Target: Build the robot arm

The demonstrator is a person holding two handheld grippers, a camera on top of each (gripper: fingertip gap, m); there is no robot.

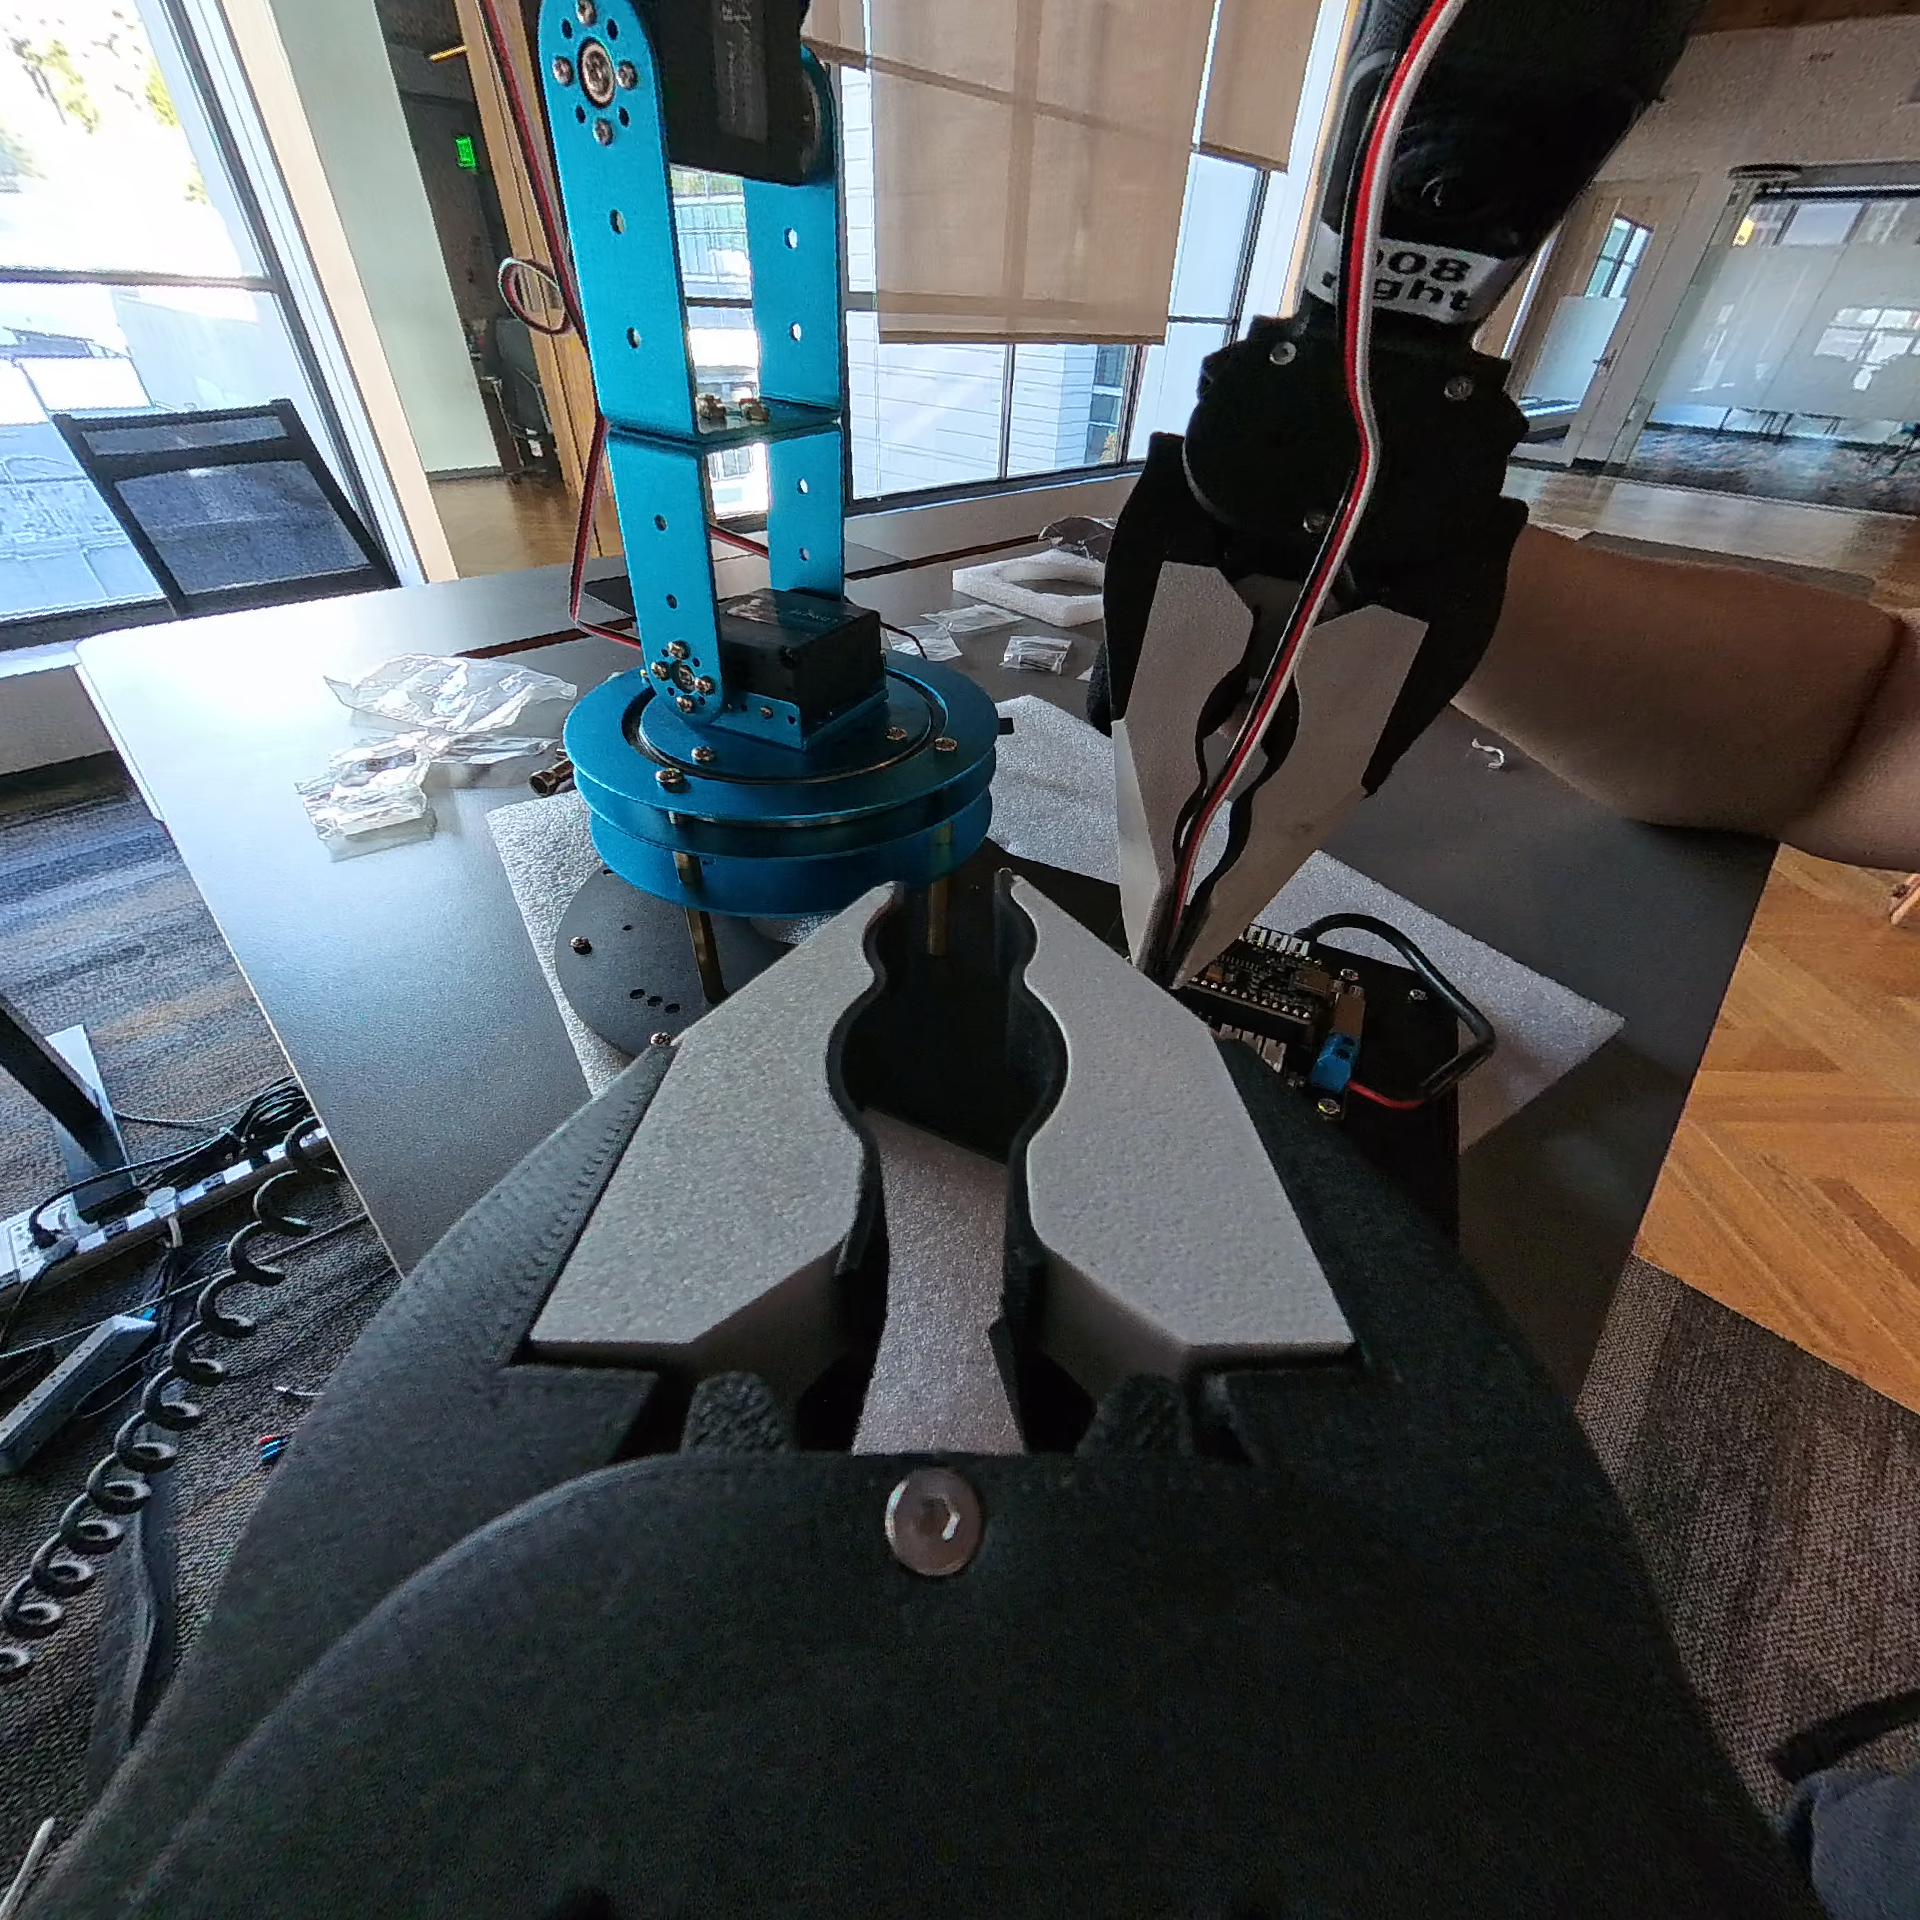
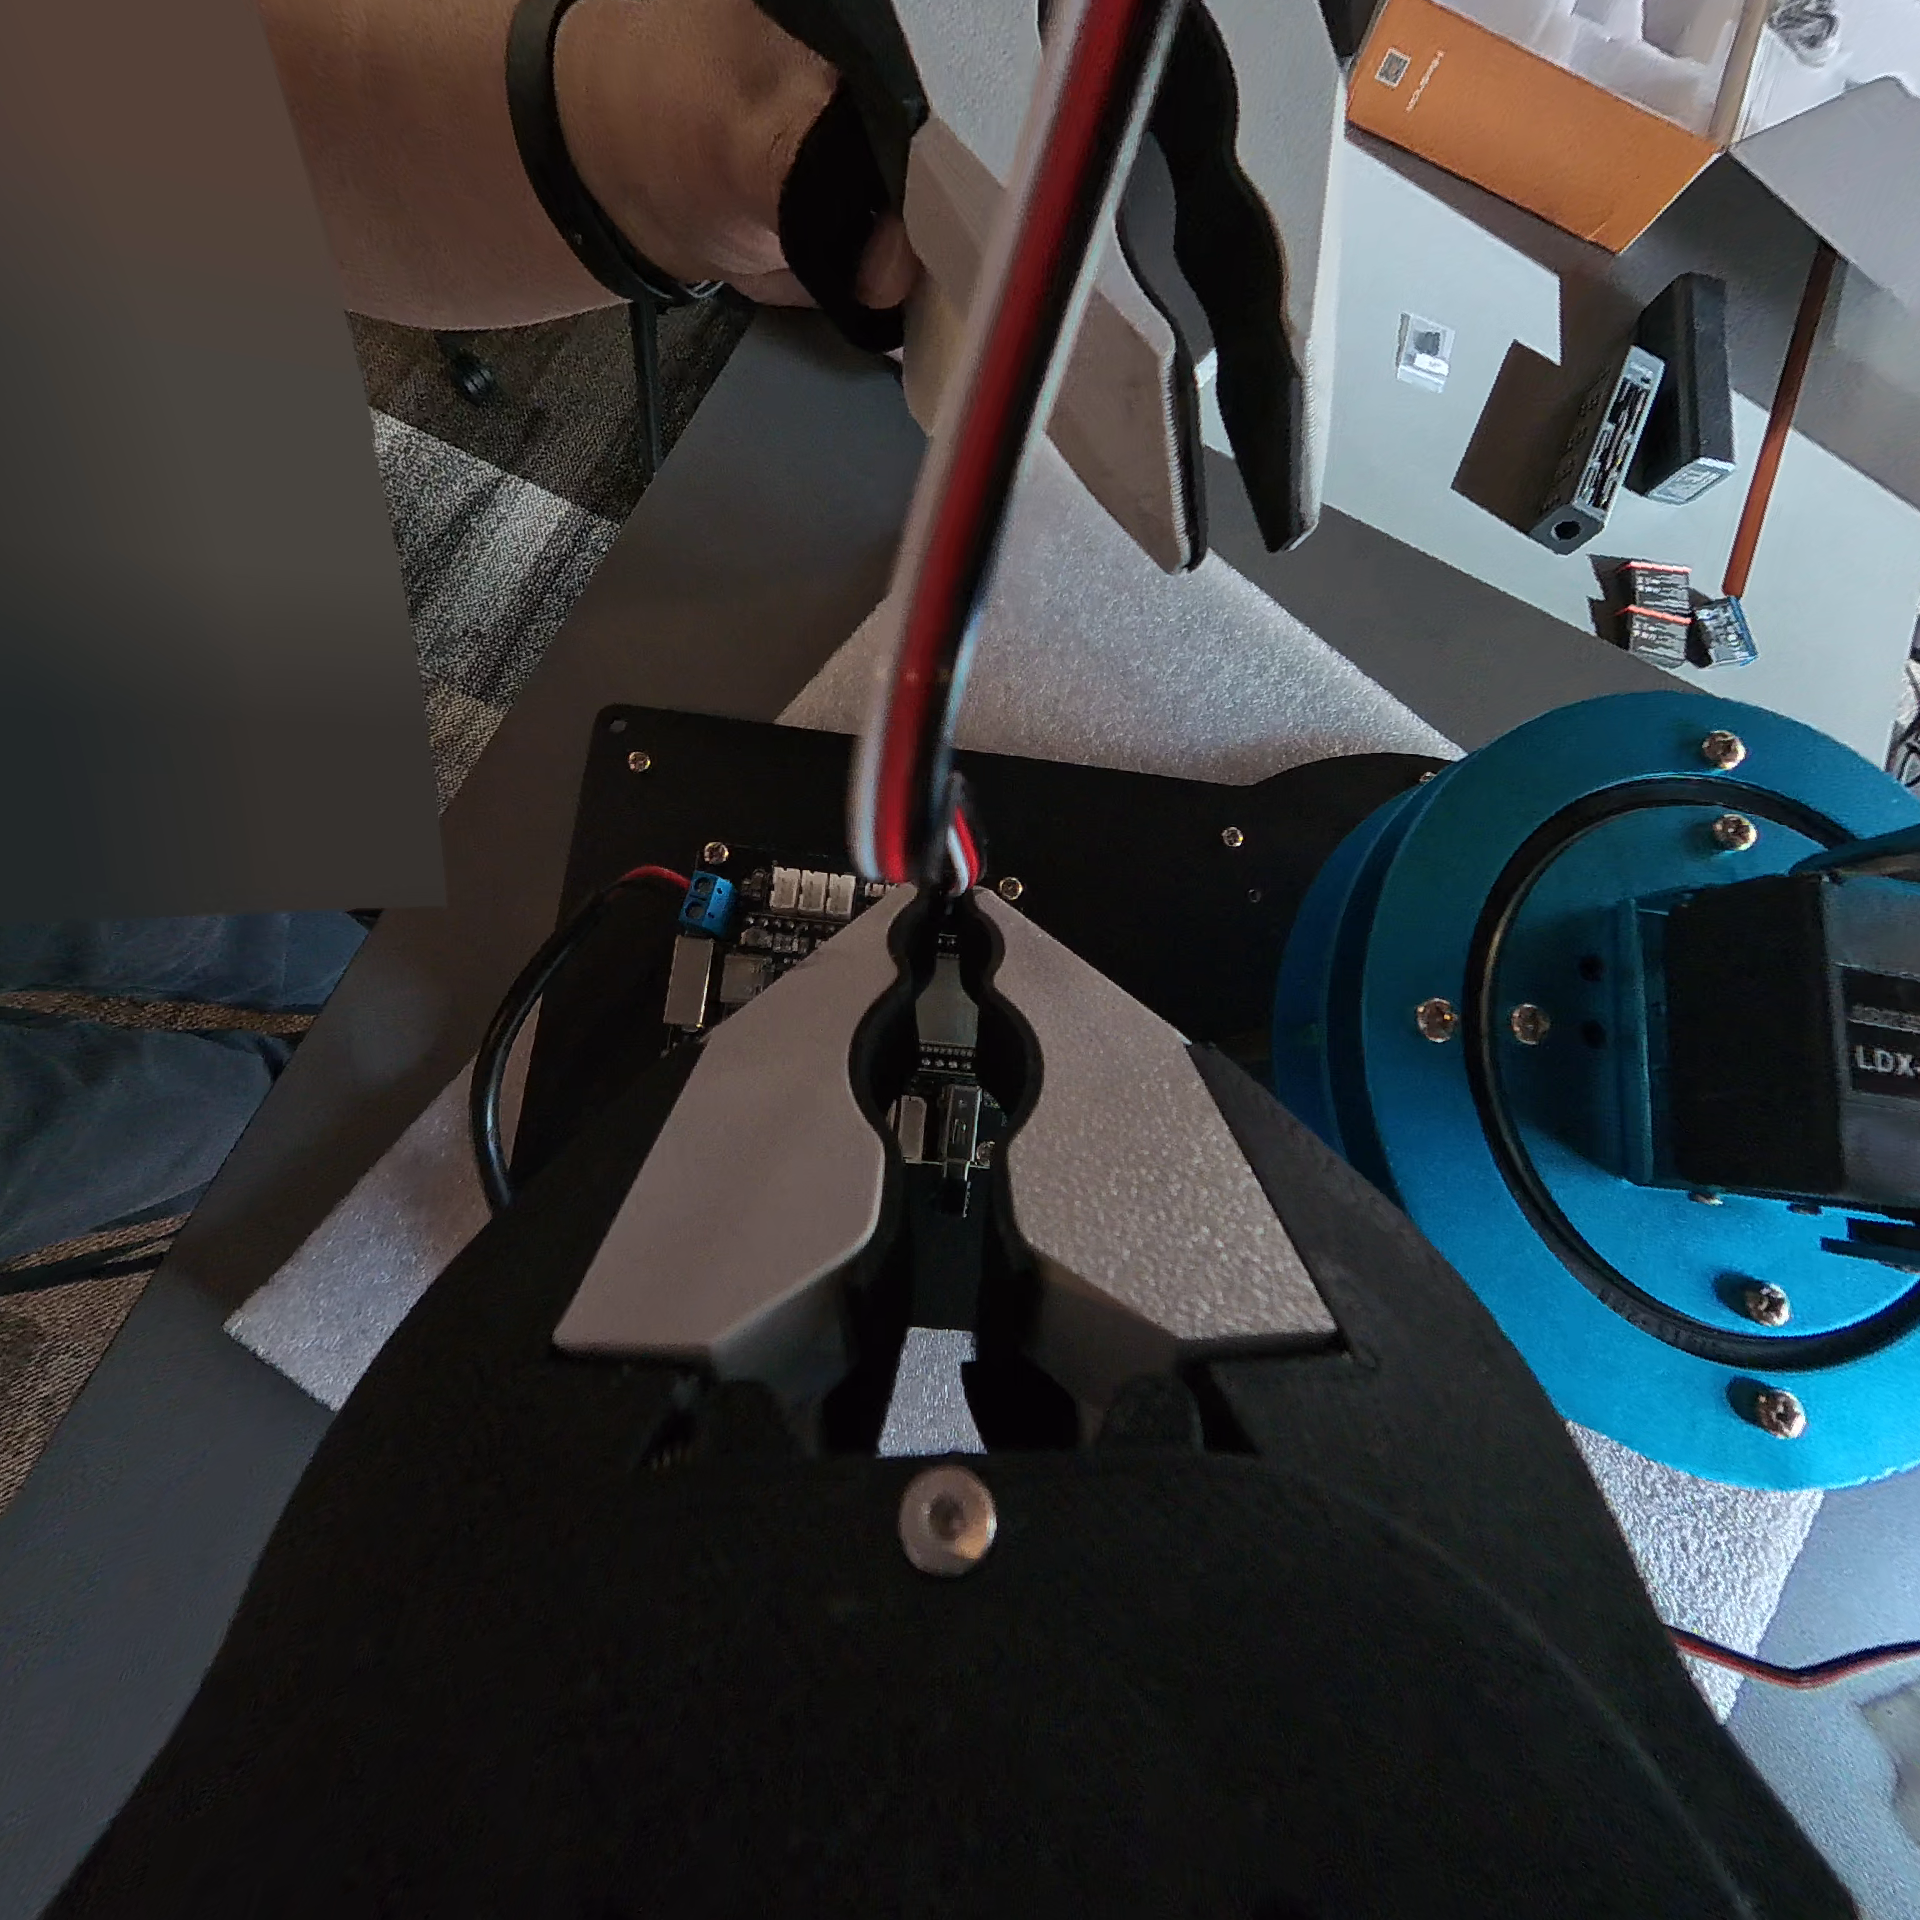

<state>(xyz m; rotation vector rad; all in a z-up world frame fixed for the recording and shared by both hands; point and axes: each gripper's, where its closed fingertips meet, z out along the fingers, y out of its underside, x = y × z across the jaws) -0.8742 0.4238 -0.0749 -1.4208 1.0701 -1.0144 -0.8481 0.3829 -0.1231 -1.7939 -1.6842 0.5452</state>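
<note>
Right claw, at frame centre, clamped on the red-white-black servo lead above the control board; left claw empty, slightly apart, before the blue arm base.

From my remote station, the blue arm runs off the top edge of the left wrist view, so I cannot see its upper joints; in the right wrist view its round base is cut by the right edge. The right hand-held gripper covers much of the circuit board, and the plug end of the red, white and black cable sits pinched at its fingertips, too small and dark for me to tell whether it is seated. The cable itself is blurred. The left hand-held gripper hides the worktop and foam sheet directly beneath it.
</note>
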